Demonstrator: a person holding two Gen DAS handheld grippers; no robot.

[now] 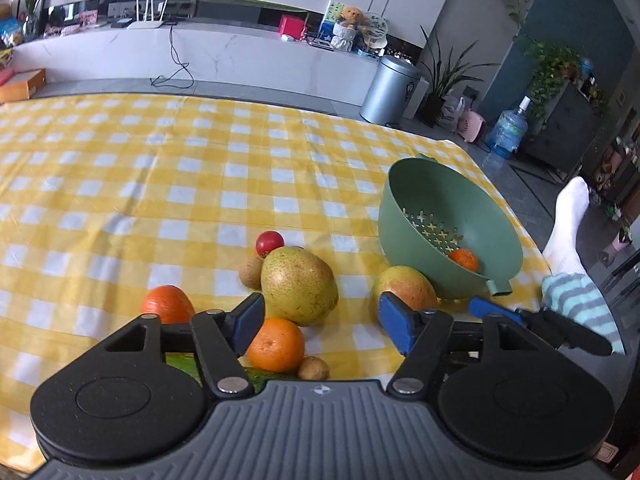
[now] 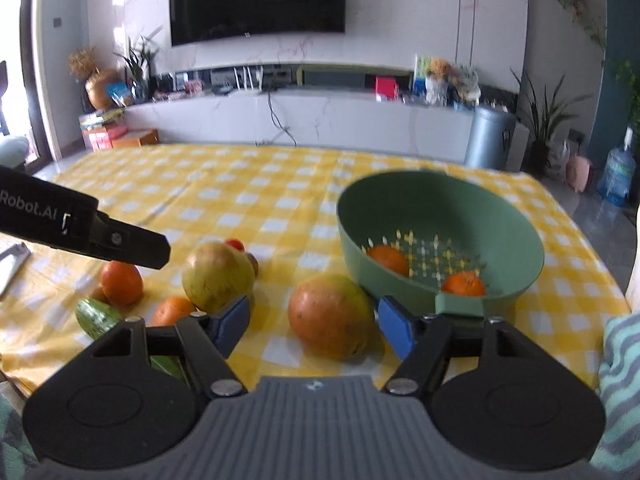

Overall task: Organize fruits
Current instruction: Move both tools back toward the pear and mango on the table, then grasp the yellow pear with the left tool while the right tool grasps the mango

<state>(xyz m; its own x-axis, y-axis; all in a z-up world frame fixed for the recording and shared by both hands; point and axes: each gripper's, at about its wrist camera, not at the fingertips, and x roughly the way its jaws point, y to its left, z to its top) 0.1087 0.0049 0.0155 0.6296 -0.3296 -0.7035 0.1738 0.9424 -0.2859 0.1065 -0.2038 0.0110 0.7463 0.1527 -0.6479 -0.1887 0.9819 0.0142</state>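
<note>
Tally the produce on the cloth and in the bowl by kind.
Oranges: 4 (2 in the bowl)
Big yellow-red fruits: 2
Small brown fruits: 2
Small red fruit: 1
Green cucumber: 1
Total: 10

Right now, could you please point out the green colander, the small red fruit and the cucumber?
colander [image 2: 516, 240]: right wrist view, bare inner wall.
red fruit [image 1: 269, 241]: left wrist view, its middle.
cucumber [image 2: 96, 317]: right wrist view, striped end.
</note>
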